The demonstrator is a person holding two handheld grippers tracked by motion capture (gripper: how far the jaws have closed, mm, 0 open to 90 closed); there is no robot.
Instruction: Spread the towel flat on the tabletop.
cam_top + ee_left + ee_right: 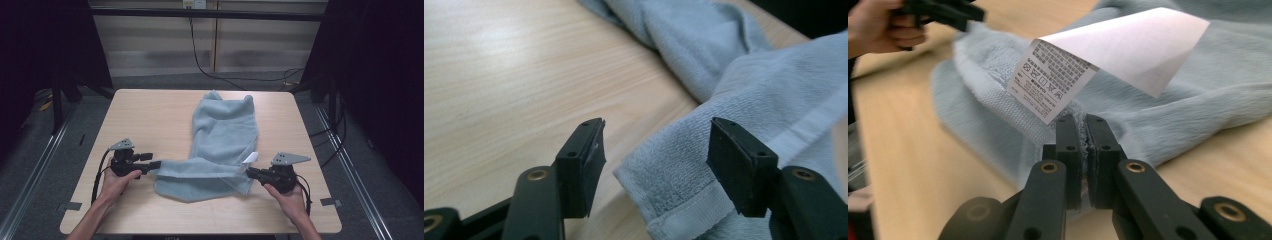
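Note:
A light blue towel (225,140) lies crumpled lengthwise down the middle of the wooden table (150,115), its near end folded into a band across the front. My left gripper (155,165) is at the band's left corner. In the left gripper view its jaws (656,135) stand open with the hemmed towel corner (684,200) lying loose between them. My right gripper (248,171) holds the band's right end. Seen in the right gripper view, it (1086,120) is shut on the towel edge (998,110) just under the white care label (1108,55).
Bare tabletop lies left and right of the towel and along the front edge. A black frame bar and cables (210,65) run behind the table. The other hand (878,30) and its gripper appear at the top left of the right gripper view.

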